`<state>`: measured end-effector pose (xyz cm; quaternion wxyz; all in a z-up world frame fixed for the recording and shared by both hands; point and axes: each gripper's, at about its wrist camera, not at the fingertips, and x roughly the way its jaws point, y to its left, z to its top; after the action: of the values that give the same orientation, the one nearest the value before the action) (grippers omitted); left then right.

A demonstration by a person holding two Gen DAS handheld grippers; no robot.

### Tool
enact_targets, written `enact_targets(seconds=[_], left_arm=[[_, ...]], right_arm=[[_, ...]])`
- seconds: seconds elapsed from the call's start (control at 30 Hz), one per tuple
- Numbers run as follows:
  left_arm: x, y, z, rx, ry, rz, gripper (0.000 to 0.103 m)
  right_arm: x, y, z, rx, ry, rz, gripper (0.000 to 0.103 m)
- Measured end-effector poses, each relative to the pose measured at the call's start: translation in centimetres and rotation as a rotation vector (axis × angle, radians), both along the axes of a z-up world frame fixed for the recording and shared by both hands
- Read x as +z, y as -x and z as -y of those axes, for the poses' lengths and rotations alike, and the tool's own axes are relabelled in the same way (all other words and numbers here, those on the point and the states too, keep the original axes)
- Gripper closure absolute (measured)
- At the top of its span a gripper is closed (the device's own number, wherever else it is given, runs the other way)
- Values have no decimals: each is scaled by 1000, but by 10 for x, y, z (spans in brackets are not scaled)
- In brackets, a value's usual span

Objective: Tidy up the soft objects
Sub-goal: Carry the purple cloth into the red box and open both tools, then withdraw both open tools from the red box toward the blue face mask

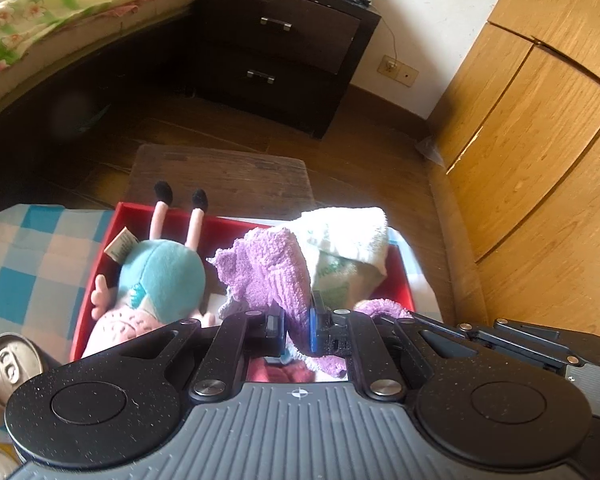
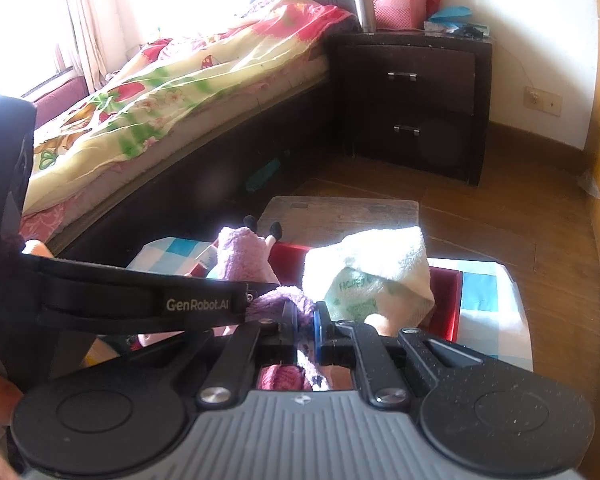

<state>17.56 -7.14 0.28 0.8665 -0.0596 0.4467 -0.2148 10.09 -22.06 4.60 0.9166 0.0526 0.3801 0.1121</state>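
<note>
A: Fluffy purple towel [image 1: 268, 276], nubbly terry, bunched into a soft hump. The left gripper [image 1: 298, 330] is clenched on its fold, cloth pinched tight between the black fingers.

B: And the right gripper [image 2: 306, 330] is clamped on the same purple cloth [image 2: 284, 300], which bulges up at its twelve o'clock.

A: Below it sits the shallow red box [image 1: 100, 256], glossy and straight-walled. A plush doll [image 1: 160, 280] with a teal head and thin pink legs lies inside, at ten o'clock from the left gripper.

B: At one o'clock, a white towel [image 1: 348, 232], thick-piled, is draped over a crinkly green-printed packet [image 1: 340, 276].

A: The box rests on blue-checked cloth [image 1: 32, 256], with a round metal can [image 1: 12, 364] at eight o'clock.
</note>
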Motion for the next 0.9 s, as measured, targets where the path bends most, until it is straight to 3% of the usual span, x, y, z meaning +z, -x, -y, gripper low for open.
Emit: enact_targets(seconds=[0.4,0.47,0.5,0.57,0.77,0.9], left_arm=[[-28,-29,1,43,-83,-42,92],[-28,-31,-2,51,-83,-45,76],[-27,-31,-4,68,-82,-45,62],[-24,-30,-9,91,-78,-30,50],[-5,-20,-19,121,-69,-1,42],[10,-5,-23,125,-54,18,38]], right_arm=[[-31,-32,4,-37,-7,-56,103],[-31,-35,6,-55,-5,-54,103],[-31,-35,7,-66,-5,-53,103],[-29,-33,9,-81,2,-41,96],[-16,-25,11,-120,30,-15,77],[-6,-15,15,-145,41,1,75]])
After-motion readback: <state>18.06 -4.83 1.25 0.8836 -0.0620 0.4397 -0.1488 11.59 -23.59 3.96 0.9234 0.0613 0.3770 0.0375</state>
